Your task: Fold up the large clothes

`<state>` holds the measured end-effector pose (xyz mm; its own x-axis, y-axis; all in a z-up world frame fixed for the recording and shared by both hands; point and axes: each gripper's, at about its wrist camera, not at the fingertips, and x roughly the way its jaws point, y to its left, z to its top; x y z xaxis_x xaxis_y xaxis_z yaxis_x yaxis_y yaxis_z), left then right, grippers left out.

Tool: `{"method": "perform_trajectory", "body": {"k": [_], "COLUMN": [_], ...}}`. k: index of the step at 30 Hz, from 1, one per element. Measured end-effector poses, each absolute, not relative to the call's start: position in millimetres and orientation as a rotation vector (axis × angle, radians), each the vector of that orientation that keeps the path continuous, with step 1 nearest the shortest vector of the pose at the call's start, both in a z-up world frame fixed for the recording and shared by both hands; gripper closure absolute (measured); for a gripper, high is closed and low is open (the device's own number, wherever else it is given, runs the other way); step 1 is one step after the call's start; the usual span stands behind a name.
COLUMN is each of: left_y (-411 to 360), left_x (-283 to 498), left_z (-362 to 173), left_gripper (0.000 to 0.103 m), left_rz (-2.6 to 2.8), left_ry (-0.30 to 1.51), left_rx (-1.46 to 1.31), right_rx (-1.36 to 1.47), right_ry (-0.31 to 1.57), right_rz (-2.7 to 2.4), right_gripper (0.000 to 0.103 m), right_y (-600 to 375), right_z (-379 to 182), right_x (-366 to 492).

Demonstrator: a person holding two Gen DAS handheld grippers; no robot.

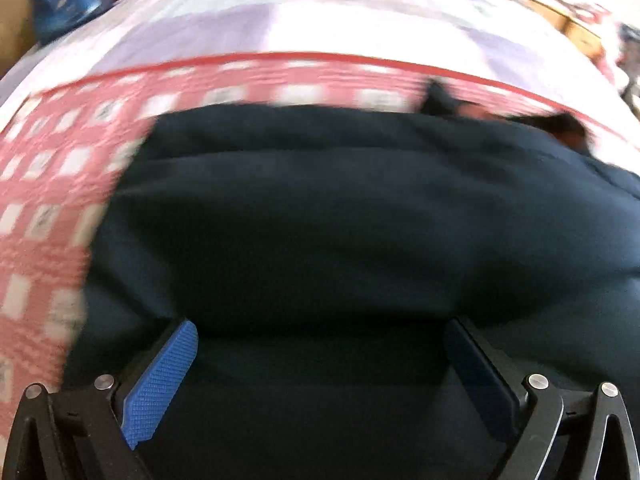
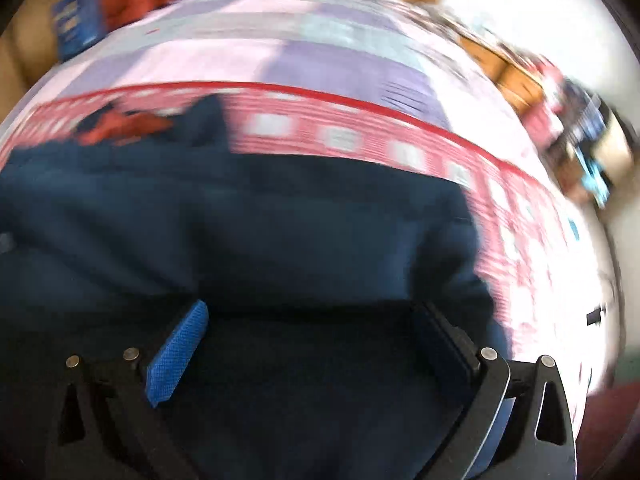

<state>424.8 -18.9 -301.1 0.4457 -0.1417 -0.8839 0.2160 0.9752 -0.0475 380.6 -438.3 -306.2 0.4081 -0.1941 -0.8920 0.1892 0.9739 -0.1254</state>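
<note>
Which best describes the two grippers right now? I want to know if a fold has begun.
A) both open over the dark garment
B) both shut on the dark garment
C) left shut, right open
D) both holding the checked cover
A: the left gripper and right gripper both show pads spread wide, with the dark navy garment lying unpinched between them.

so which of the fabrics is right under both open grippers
The dark navy garment. It fills the space below the left gripper and the right gripper. The red-and-white checked cloth and the lilac patterned sheet lie farther out.
</note>
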Motion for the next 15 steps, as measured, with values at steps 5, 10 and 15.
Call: {"method": "perform_trajectory", "body": {"k": [5,10,15], "left_y": [43,39,-42], "left_x": [459,455,443], "left_z": [-311,-287,-255], "left_gripper": [0.0,0.006,0.006], "left_rz": [-0.083,-0.09,-0.346], "left_ry": [1.16,1.103,1.03], "left_rx": [-0.037,-0.036,0.056], "right_rx": [0.111,0.003,-0.127], "right_ry": [1.157,1.061,0.981], "right_rz": [-0.327,-0.322,-0.014], "right_gripper": [0.0,0.0,0.0], "right_y": [-495,-465,-363], "right_z": [-312,-285,-263], "right_x": [370,364,389]}}
